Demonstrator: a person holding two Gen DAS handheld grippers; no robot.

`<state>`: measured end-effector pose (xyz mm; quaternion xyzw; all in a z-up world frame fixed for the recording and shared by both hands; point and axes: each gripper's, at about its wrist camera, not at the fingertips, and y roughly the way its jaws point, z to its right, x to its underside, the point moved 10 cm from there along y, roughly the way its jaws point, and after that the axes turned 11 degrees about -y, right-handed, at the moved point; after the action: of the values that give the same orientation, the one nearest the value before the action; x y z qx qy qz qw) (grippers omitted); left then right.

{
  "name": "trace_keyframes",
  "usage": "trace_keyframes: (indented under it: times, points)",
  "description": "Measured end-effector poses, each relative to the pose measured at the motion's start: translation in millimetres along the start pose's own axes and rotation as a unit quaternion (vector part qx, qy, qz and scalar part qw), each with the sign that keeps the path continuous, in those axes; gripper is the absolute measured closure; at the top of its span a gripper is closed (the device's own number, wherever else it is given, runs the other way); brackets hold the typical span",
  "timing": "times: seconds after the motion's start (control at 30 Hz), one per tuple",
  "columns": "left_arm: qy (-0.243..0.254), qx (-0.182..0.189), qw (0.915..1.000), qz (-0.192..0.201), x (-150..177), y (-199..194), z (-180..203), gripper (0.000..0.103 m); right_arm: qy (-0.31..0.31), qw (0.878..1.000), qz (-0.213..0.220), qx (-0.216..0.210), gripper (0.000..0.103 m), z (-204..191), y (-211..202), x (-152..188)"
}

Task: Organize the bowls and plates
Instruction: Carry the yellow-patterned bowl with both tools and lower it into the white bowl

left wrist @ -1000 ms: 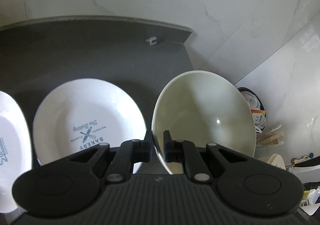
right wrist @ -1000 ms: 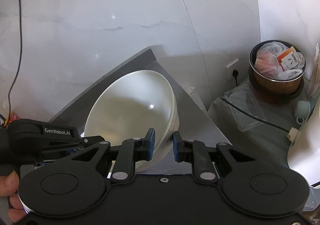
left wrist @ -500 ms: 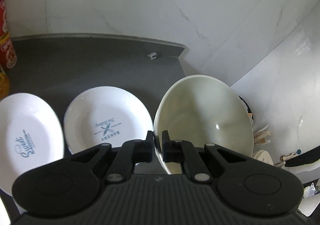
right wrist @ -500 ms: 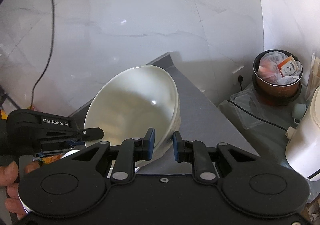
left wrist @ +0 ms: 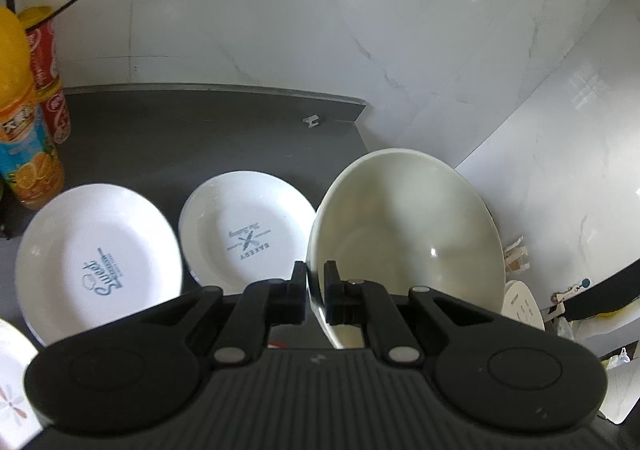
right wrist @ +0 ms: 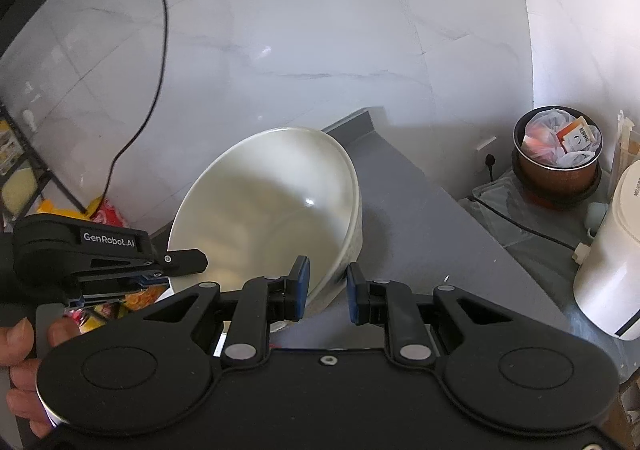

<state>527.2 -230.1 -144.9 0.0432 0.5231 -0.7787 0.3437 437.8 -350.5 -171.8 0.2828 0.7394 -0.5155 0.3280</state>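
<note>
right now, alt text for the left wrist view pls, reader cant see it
The left gripper is shut on the rim of a tilted cream bowl above a dark grey counter. Left of it lie two printed white plates, with drink bottles at the far left before a marble wall.

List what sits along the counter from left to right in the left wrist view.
Orange juice bottle with a red can behind it → "Sweet" plate → "Bakery" plate → cream bowl, its rim clamped in the left gripper.
</note>
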Motion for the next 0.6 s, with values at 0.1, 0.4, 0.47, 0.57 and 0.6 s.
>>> trace_keyframes:
  times: [0.1,0.4,0.47,0.57,0.6]
  points:
    - [-0.002,0.002,1.0000,-0.002,5,-11,-7,0.097,-0.003,1.000,-0.001,-0.003,0.084,-7,-8,5]
    - [-0.006,0.000,0.9999,-0.015,21,-36,-33,0.097,-0.012,1.000,-0.008,-0.014,0.083,-31,-24,21]
    - [-0.008,-0.001,0.9998,-0.021,25,-39,-41,0.097,-0.016,1.000,-0.013,-0.018,0.083,-37,-26,28]
    - [-0.010,-0.006,0.9995,-0.029,33,-42,-51,0.097,-0.025,0.999,-0.023,-0.020,0.083,-47,-28,37]
    - [-0.010,-0.008,0.9994,-0.033,36,-42,-55,0.097,-0.027,0.999,-0.026,-0.019,0.083,-48,-28,39]
